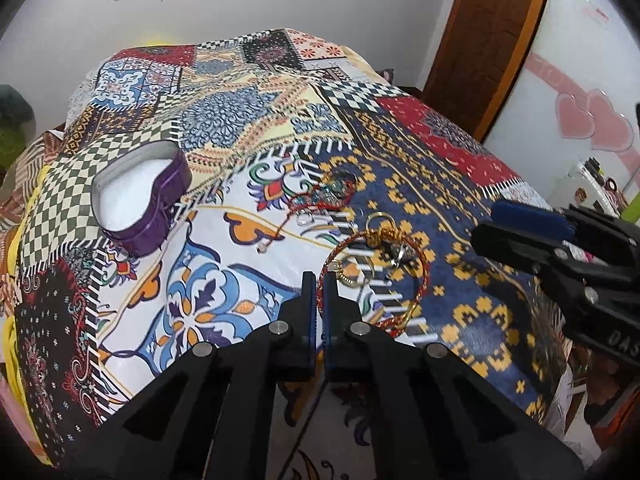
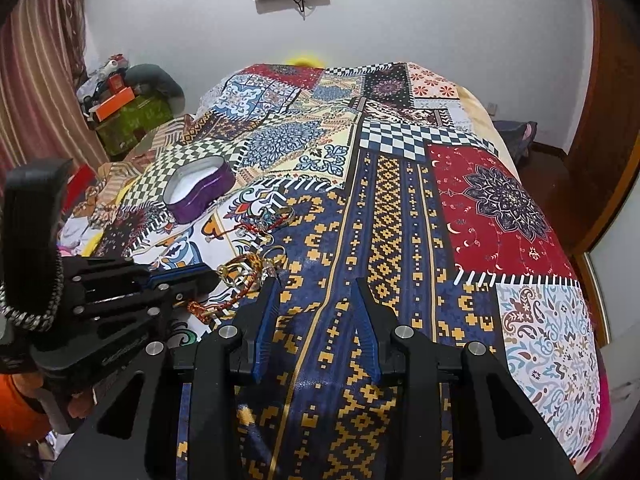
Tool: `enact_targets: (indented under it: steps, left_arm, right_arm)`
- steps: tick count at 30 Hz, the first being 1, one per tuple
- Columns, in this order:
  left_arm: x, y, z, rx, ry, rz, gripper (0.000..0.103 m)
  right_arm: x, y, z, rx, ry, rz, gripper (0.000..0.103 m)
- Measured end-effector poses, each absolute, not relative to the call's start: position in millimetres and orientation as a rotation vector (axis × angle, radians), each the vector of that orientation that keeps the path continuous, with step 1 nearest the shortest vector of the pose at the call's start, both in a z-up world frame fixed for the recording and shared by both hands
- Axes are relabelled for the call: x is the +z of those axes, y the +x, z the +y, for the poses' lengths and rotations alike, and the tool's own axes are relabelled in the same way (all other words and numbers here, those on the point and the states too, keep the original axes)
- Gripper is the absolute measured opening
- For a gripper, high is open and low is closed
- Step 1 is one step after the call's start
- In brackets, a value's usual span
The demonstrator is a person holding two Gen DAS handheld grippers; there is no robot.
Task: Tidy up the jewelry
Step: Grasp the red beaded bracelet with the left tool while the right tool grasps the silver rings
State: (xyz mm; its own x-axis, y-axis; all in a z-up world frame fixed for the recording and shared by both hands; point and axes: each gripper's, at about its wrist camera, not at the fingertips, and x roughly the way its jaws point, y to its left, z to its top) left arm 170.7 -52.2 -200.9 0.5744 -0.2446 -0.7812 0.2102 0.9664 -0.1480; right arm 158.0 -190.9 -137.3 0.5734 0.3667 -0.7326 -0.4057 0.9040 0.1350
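My left gripper (image 1: 319, 280) is shut on a red and gold braided cord bracelet (image 1: 424, 276), whose loop lies on the quilt just right of the fingertips. Gold rings (image 1: 354, 276) and small charms lie inside that loop. Farther away is a second tangle of jewelry (image 1: 332, 196) with a thin red cord. An open purple heart-shaped tin (image 1: 148, 216) with a white lining stands at the left. My right gripper (image 2: 316, 288) hovers open over blue and yellow fabric with nothing between its fingers. In the right wrist view the left gripper (image 2: 208, 274) is at the left, by the bracelet (image 2: 236, 300); the tin (image 2: 200, 196) sits beyond.
Everything rests on a bed under a patchwork quilt (image 2: 500, 208), which drops off at the sides. A wooden door (image 1: 480, 40) and a white cupboard with pink hearts (image 1: 580, 120) are to the right. Boxes and clutter (image 2: 128, 116) sit by a striped curtain at the left.
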Motion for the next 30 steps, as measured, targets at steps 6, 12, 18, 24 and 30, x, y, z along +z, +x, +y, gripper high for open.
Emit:
enact_targets:
  steps: [6,12,18,24,30]
  left_arm:
    - [-178,168,-49,-0.275,-0.070,0.857,0.001]
    - [-158,160,-30,-0.254,-0.106,0.803,0.001]
    - [-163,151,-11,-0.207,-0.121,0.803,0.001]
    - [-174,146,2,-0.187,-0.156,0.814,0.001]
    - [-172,144,7,-0.184,-0.170,0.798,0.001]
  right_arm:
    - [-131,154,-185,0.471,-0.074,0.823,0.034]
    - [-138,158,-176,0.491,-0.095,0.846,0.034]
    - [-147,168,-162,0.548,-0.094,0.914,0.034]
    - [-151,174,-148,0.563,-0.093,0.939,0.034]
    - [-159,180,-140,0.562,-0.109,0.958,0.034]
